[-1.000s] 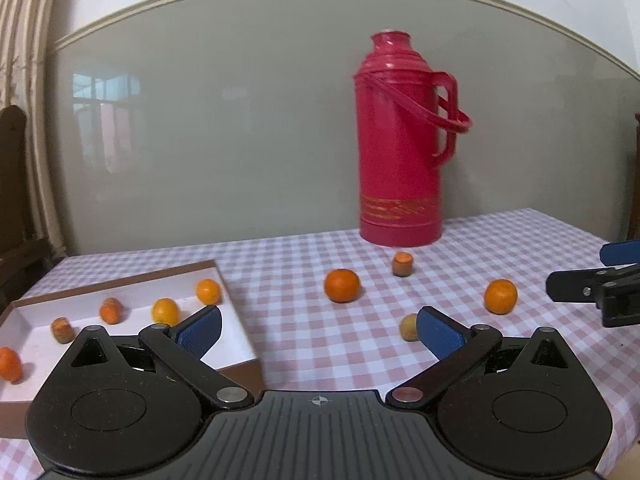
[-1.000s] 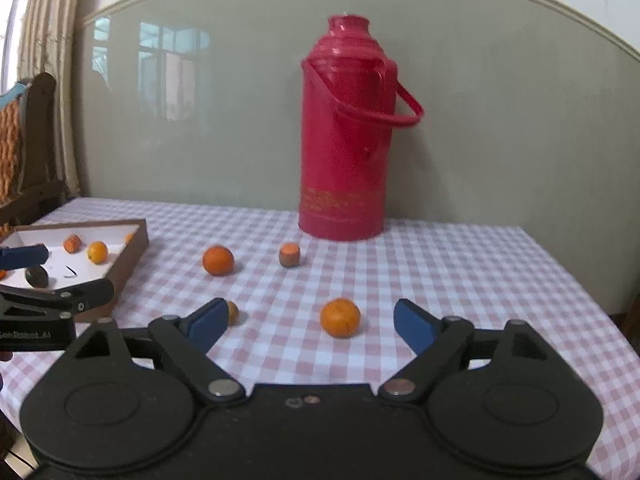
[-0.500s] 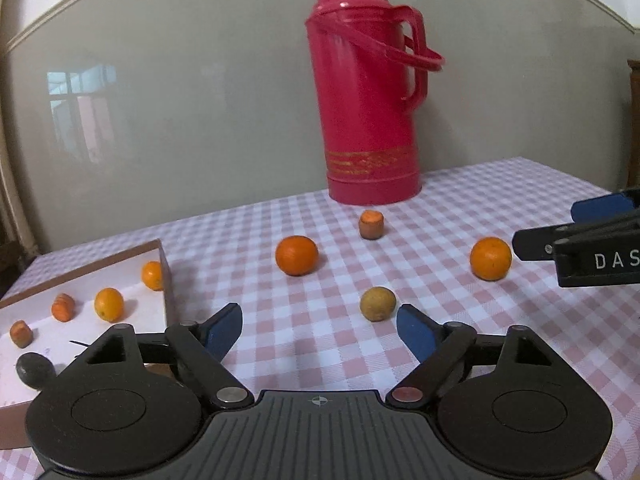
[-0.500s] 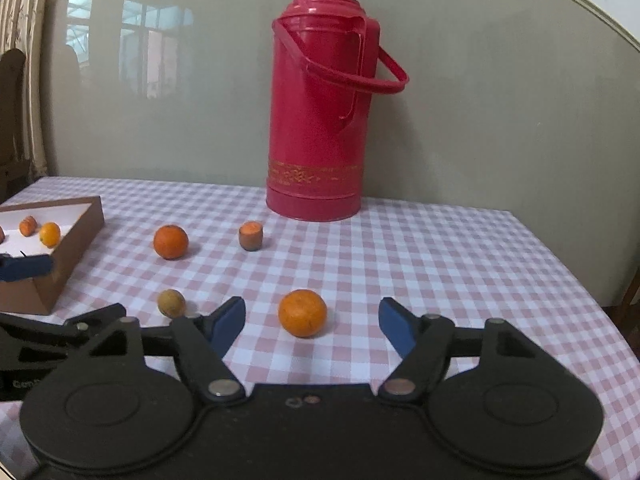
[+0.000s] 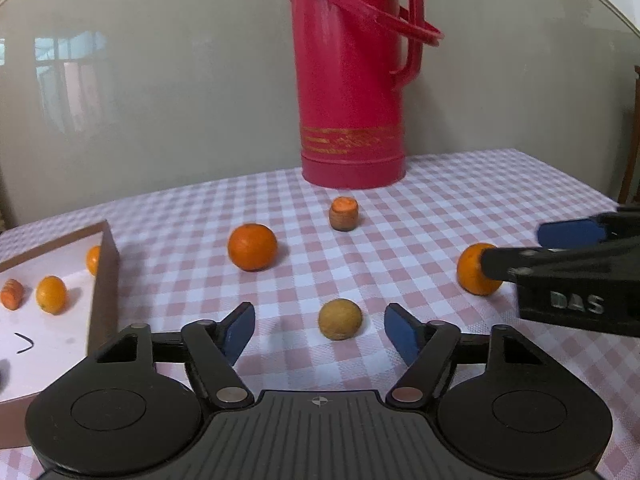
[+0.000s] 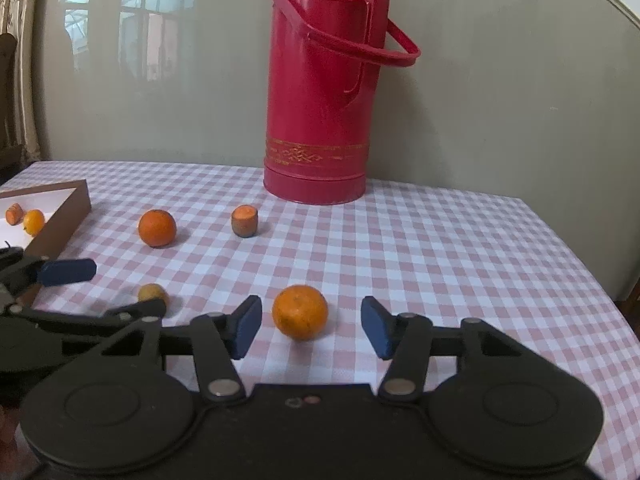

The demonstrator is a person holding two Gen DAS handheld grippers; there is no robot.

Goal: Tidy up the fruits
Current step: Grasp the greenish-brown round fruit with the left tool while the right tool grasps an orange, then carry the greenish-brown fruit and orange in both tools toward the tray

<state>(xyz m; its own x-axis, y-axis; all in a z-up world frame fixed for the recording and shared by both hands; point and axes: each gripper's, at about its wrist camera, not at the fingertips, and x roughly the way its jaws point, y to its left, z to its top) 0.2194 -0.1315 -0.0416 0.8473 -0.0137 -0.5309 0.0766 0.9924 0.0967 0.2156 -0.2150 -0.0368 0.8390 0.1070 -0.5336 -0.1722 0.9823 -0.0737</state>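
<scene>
My left gripper (image 5: 319, 332) is open, its blue pads on either side of a small yellow-brown fruit (image 5: 340, 319) on the checked cloth. My right gripper (image 6: 311, 327) is open around an orange (image 6: 300, 311), which also shows in the left wrist view (image 5: 474, 274). Another orange (image 5: 252, 247) and a cut brown-orange fruit piece (image 5: 344, 219) lie farther back. A brown box (image 5: 105, 280) with a white floor at the left holds several small orange fruits (image 5: 51, 294).
A tall red thermos (image 5: 352, 76) stands at the back of the table, against a grey-green wall. The table's right edge (image 6: 580, 264) drops off near my right gripper. The left gripper shows at the left of the right wrist view (image 6: 68, 272).
Both grippers have moved forward and lower. The left one now brackets the yellow-brown fruit and the right one brackets the near orange. Both have stayed open.
</scene>
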